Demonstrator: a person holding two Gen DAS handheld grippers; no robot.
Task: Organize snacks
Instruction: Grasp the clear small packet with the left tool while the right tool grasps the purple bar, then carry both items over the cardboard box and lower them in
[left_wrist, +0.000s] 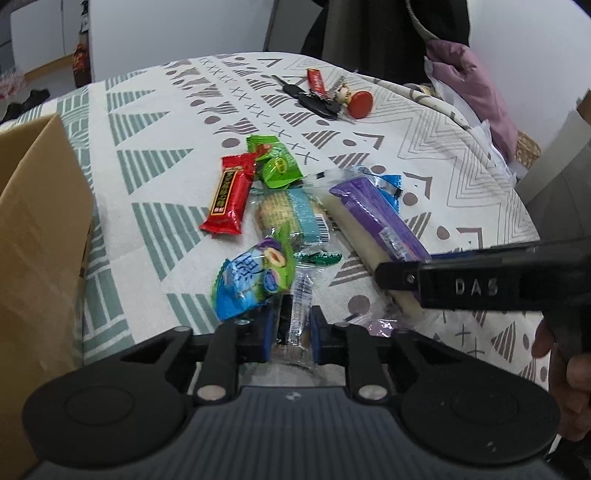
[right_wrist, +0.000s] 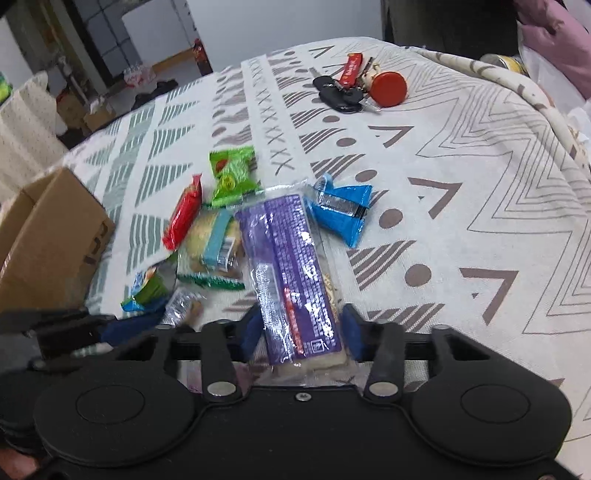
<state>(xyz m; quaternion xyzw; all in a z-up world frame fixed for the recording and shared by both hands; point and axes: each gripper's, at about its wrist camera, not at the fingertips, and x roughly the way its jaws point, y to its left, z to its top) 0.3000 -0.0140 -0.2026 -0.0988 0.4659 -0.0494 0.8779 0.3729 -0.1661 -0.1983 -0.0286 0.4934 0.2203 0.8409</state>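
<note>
The left gripper (left_wrist: 293, 326) had its two blue pads pressed onto a small clear-wrapped snack with a dark filling (left_wrist: 295, 317), pinching it at the near edge of the pile. The right gripper (right_wrist: 301, 332) stood with its blue pads on both sides of the long purple-and-clear wafer packet (right_wrist: 291, 266). The pads looked close to the packet's edges, but I could not tell if they already pressed it; it seemed they were only partly closed.

To do this step well, I think each packet should be gripped near its middle of width and lifted straight up, so the slippery wrappers do not drag the neighbours. The long packet lay just beside the pale biscuit packet with a light blue band (right_wrist: 216, 240) and touched the blue foil wrapper (right_wrist: 341, 210), so a slow lift seems wise. The brown cardboard box (left_wrist: 40, 229), at the left of the pile, is probably the place for the snacks, and the left gripper was nearer to it.

Both grippers were low over the patterned cloth-covered table (left_wrist: 147, 122), pointing forward to the pile, side by side. In the left wrist view the right gripper's black finger crossed over the near end of the long packet, and part of a hand (left_wrist: 569, 391) showed at the right edge. The red foil bar (left_wrist: 231, 194), two green wrappers (left_wrist: 275, 162) and a blue-and-green pouch (left_wrist: 255, 280) lay untouched, and a bunch of keys with a red round tag (left_wrist: 332, 99) lay well apart at the far side.
</note>
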